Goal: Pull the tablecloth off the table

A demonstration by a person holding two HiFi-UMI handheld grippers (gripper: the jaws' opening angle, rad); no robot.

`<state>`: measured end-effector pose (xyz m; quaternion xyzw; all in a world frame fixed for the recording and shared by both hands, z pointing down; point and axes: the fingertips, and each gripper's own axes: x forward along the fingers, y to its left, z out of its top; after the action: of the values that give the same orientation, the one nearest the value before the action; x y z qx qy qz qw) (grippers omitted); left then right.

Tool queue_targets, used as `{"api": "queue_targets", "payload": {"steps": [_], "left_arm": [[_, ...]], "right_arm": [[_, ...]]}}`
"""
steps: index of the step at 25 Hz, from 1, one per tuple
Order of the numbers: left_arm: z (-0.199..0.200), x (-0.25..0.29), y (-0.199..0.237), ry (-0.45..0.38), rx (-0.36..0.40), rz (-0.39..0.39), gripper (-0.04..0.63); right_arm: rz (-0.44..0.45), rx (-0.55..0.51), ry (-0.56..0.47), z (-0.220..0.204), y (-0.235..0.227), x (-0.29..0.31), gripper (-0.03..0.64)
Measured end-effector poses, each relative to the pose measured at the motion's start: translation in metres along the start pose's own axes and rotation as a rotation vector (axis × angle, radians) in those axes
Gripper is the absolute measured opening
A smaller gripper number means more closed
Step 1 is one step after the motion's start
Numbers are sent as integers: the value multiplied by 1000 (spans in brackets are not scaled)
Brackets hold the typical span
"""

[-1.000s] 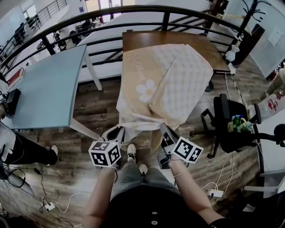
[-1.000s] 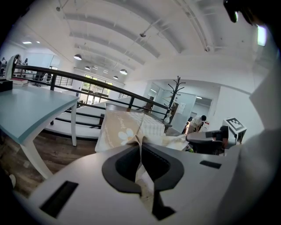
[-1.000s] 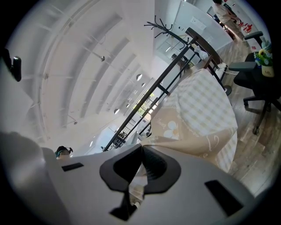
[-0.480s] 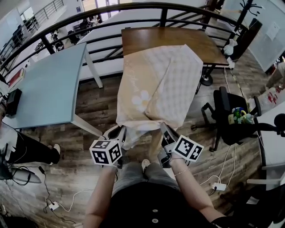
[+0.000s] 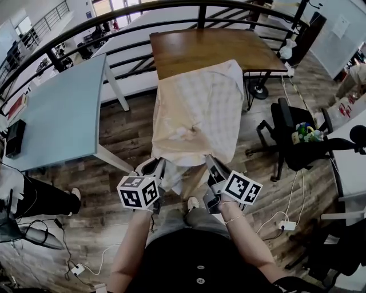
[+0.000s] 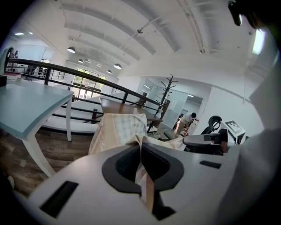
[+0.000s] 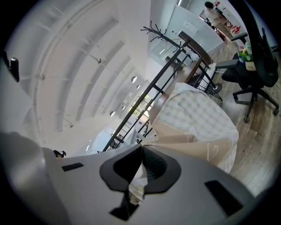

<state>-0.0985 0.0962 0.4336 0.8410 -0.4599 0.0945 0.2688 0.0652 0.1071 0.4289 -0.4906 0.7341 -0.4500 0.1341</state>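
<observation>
Tablecloth [image 5: 197, 109]: beige with a checked panel. Its far end lies over the near edge of the brown tabletop [image 5: 211, 46], toward the right near corner. The rest slopes down off that edge toward you, stretched to your two grippers above the wooden floor [image 5: 114, 137].
Left gripper [image 5: 155, 169]: your jaws are closed on the cloth's near left corner. In the left gripper view a fold of fabric runs up between the dark pads [image 6: 125, 165], and a strip hangs below them.
Right gripper [image 5: 212, 166]: your jaws are pinched together on the near right corner. The right gripper view shows crumpled cloth squeezed between the pads and spreading out beyond them.
Spacing: your grippers sit side by side, near each other, with the near hem sagging between them.
Tabletop: bare brown wood shows beyond the cloth's far end, up to the black railing [image 5: 143, 14].
Surroundings: a blue-grey table [image 5: 57, 114] stands to your left, apart from the cloth. A black office chair [image 5: 294, 143] stands to your right, near the brown tabletop's right near corner.
</observation>
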Motion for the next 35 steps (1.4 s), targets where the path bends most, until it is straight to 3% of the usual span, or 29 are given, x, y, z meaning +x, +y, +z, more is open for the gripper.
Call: {"api": "queue_targets", "payload": {"steps": [13,35], "left_arm": [[-18,-2,-7,30,-23,-35,20],[-17,19,-17,53,-38,-56,20]], "right_arm": [[-69,82,35,-20,-30,-10,29],[-64,60,24,-4,-41,-15,28]]}}
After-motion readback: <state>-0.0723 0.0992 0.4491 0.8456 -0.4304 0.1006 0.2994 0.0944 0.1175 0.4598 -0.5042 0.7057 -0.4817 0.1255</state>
